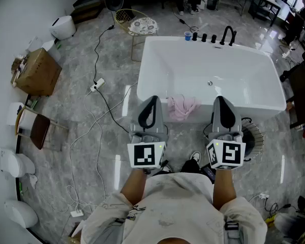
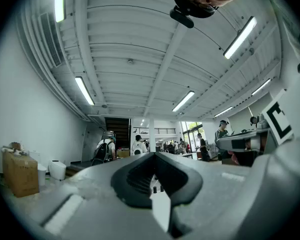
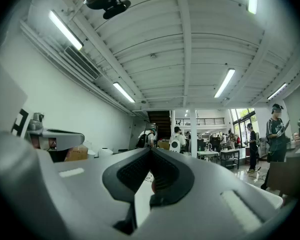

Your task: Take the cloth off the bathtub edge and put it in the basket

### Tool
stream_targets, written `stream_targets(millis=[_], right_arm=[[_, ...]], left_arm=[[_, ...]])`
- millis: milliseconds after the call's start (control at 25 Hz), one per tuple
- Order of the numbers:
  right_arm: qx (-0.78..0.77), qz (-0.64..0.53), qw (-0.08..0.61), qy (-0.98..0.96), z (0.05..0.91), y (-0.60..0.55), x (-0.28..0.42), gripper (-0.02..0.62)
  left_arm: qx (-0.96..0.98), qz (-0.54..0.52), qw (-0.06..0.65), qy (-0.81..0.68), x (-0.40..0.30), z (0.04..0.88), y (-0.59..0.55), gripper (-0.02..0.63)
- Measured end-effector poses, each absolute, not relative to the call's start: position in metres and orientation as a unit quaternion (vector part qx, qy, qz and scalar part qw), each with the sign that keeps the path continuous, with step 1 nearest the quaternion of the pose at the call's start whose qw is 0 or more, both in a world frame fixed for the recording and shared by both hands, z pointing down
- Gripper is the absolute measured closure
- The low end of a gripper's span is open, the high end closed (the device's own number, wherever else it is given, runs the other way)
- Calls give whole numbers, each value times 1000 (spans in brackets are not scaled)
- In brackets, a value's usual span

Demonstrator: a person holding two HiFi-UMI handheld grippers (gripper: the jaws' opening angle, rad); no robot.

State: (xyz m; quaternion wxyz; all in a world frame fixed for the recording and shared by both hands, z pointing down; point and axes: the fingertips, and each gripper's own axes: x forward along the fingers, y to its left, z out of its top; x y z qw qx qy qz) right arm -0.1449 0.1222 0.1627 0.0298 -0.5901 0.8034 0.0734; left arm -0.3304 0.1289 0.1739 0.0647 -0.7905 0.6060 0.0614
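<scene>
The pink cloth [image 1: 183, 108] hangs over the near edge of the white bathtub [image 1: 213, 67]. It lies between the two grippers and touches neither one. The left gripper [image 1: 151, 105] is just to its left and the right gripper [image 1: 222, 105] is a bit to its right. Both are held above the tub edge. The left gripper's [image 2: 152, 156] jaws are closed with nothing in them. The right gripper's [image 3: 151, 151] jaws are closed and empty too. A dark round basket [image 1: 253, 139] sits on the floor just right of the right gripper. A black tap [image 1: 227, 35] and a blue cup [image 1: 187, 35] stand on the far edge. A white cable [image 1: 97, 84] and a brown box [image 1: 38, 71] are on the floor to the left.
</scene>
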Motion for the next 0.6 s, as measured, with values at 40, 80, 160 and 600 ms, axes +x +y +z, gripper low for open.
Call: stream_targets(millis=[40, 80, 160, 600], right_arm=[[-588, 74, 28, 805, 163, 121, -146, 594], [-587, 75, 27, 806, 164, 120, -147, 594], [-585, 76, 24, 807, 165, 118, -147, 594], [-585, 46, 35, 809, 180, 100, -132, 594]], left_arm=[[-790, 61, 62, 606, -330, 175, 128, 604], [-790, 60, 61, 607, -329, 176, 127, 604], [-792, 57, 60, 605, -327, 177, 125, 604], [-796, 44, 53, 602, -311, 187, 108, 604]])
